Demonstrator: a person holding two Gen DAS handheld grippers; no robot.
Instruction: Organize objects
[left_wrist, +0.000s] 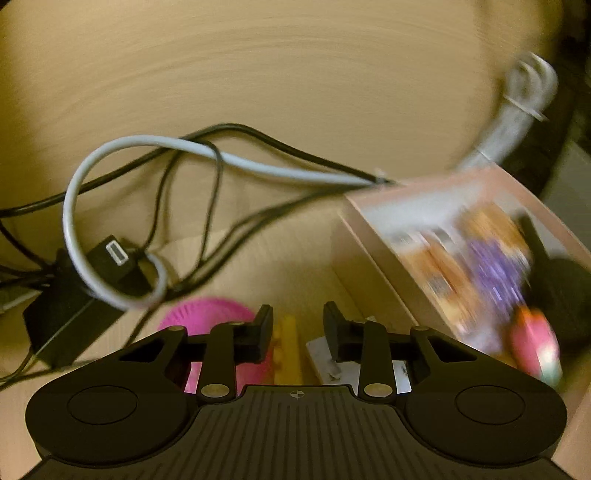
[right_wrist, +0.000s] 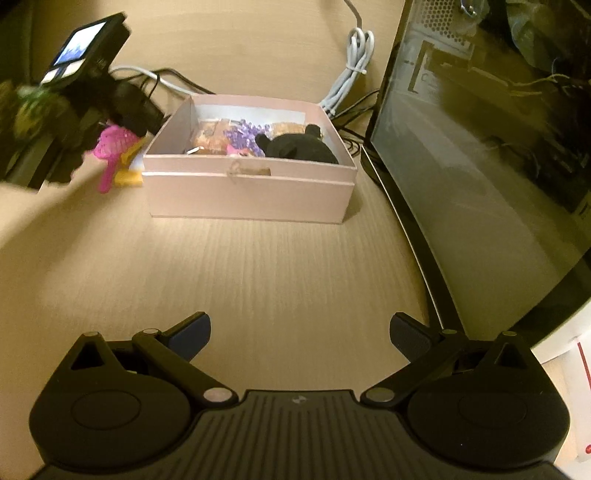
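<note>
A pink open box (right_wrist: 251, 188) sits on the wooden desk and holds a black round object (right_wrist: 301, 147), purple beads (right_wrist: 243, 136) and orange packets. In the left wrist view the box (left_wrist: 388, 266) is blurred at the right. My left gripper (left_wrist: 297, 325) hovers left of the box above a pink mesh toy (left_wrist: 207, 314), a yellow piece (left_wrist: 290, 347) and a white card (left_wrist: 325, 358); its jaws stand partly apart with nothing between them. It also shows in the right wrist view (right_wrist: 122, 110) above the pink toy (right_wrist: 110, 147). My right gripper (right_wrist: 299, 336) is wide open and empty, well in front of the box.
A grey cable (left_wrist: 110, 177) and black cables (left_wrist: 258, 136) loop behind the toys, with a black adapter (left_wrist: 74, 306) at the left. A bundled grey cable (right_wrist: 351, 70) lies behind the box. A dark monitor (right_wrist: 480, 147) stands along the right side.
</note>
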